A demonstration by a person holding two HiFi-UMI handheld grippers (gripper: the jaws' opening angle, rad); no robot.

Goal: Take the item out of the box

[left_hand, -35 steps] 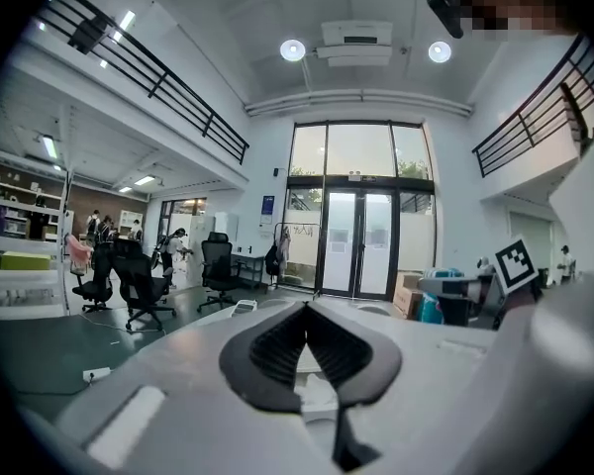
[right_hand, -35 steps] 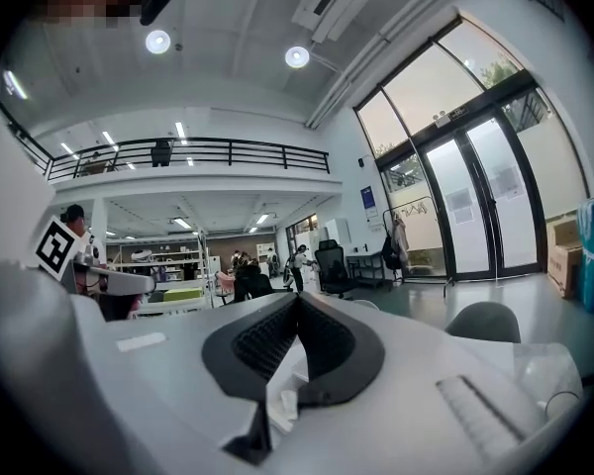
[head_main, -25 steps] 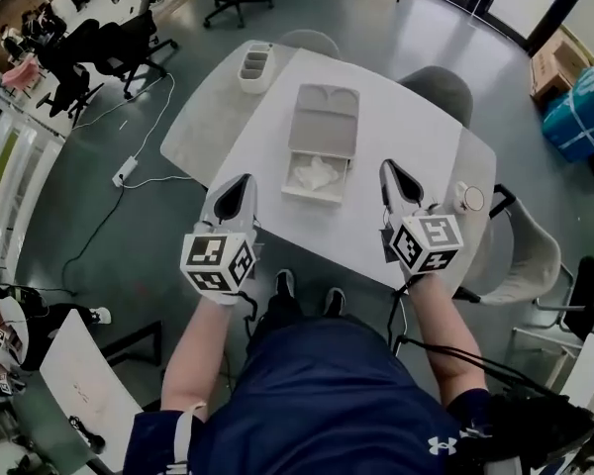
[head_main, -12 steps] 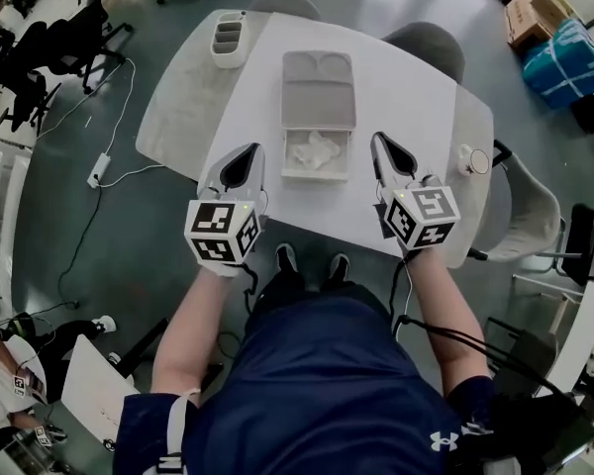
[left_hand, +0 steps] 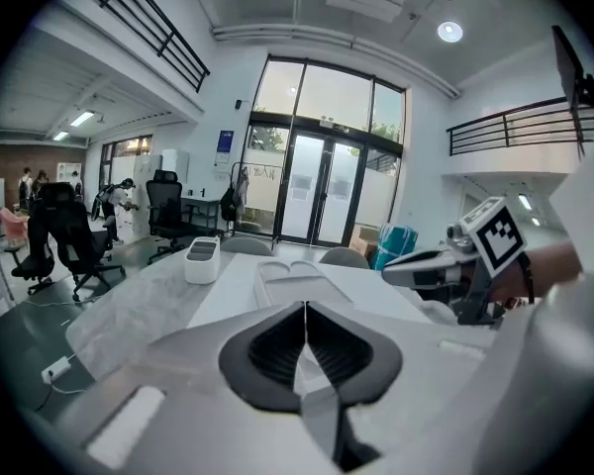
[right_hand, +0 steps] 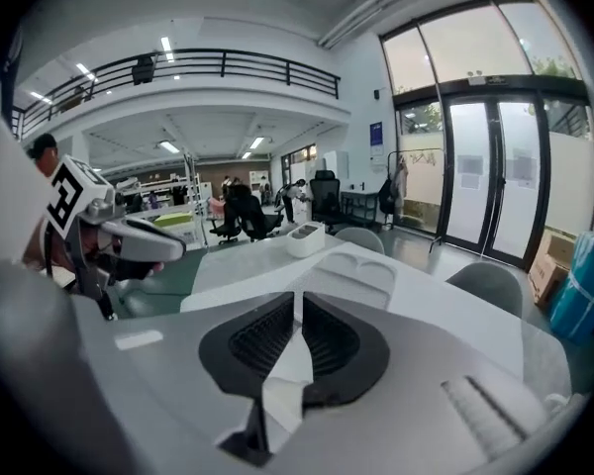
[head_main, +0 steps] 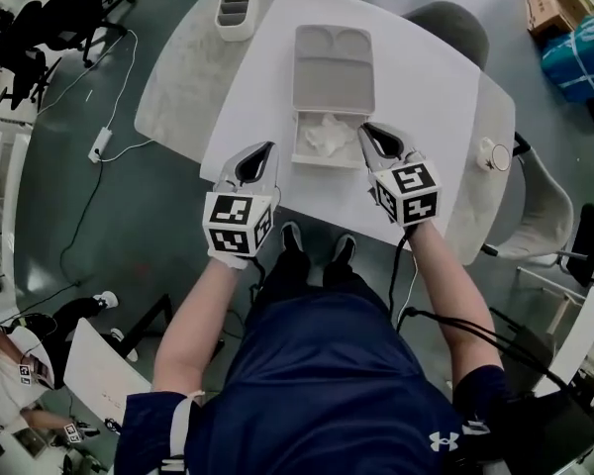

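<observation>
An open light-grey box lies on the white table, with its lid folded back on the far side. A crumpled white item rests in the box's near half. My left gripper is shut and empty, a little left of the box's near-left corner. My right gripper is shut and empty, close beside the box's near-right corner. In the left gripper view the shut left gripper points past the box. The right gripper view has the shut right gripper in front of the lid.
A white compartment caddy stands at the table's far left. A small round object sits near the right edge. Grey chairs stand behind the table. Cardboard boxes and blue packs lie on the floor at right.
Both grippers have moved forward toward the box. The right one has swung in to the box's near-right corner. Both stay shut.
</observation>
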